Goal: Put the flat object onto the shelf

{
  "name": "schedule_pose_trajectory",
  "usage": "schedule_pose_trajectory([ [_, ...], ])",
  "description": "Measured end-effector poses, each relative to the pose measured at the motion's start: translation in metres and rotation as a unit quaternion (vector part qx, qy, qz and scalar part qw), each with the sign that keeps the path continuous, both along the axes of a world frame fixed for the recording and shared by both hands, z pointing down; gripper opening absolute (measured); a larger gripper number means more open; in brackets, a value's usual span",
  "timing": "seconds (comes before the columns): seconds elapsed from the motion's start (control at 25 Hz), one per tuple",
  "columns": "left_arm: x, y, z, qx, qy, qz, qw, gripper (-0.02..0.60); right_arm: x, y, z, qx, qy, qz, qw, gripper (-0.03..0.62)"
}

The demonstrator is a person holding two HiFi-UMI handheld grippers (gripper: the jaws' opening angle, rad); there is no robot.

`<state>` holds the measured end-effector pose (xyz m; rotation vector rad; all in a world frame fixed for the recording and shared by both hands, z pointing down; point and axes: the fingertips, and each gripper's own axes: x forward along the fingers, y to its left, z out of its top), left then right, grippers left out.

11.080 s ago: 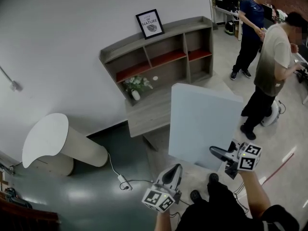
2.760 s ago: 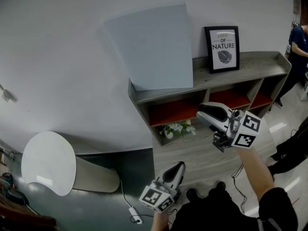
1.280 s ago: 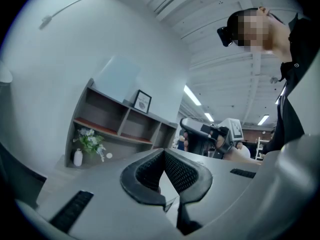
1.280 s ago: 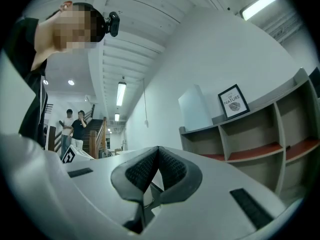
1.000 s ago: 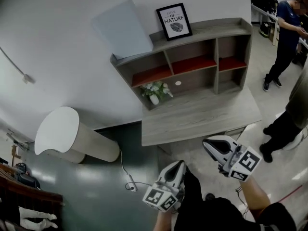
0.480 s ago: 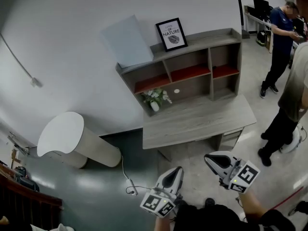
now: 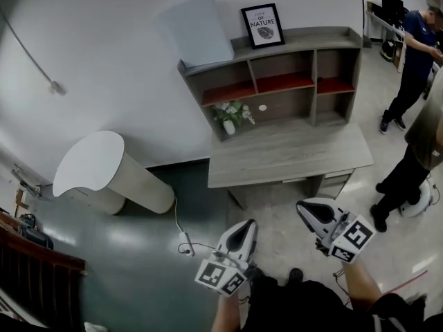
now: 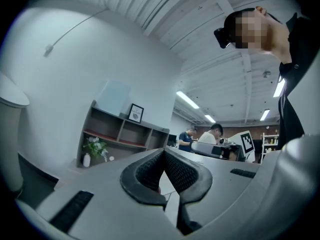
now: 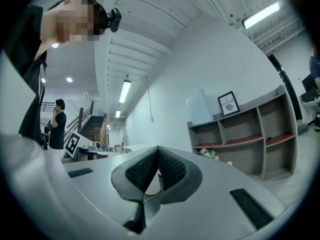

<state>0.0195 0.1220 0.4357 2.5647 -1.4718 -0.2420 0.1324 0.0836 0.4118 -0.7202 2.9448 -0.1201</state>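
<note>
Flat panel (image 7: pixel 196 30) atop shelf (image 7: pixel 311 41) leaning on wall (image 7: pixel 104 47), left tongs (image 7: pixel 243 227) and right tongs (image 7: pixel 305 210) pinched together, empty

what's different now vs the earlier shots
The flat white board, first carried in front of the desk, was let go and now leans against the wall on top of the shelf unit. The right gripper and left gripper have drawn back from the shelf and sit low, fingers shut and empty. The framed picture and flower vase stayed put.
</note>
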Motion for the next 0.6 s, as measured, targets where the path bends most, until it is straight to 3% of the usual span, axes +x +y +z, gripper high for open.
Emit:
schedule_pose_trajectory([
  [0.6, 0.008, 0.001, -0.011, 0.017, -0.015, -0.014, 0.9997, 0.011, 0.009, 0.007, -0.002, 0.008, 0.012, 0.018, 1.000, 0.012],
])
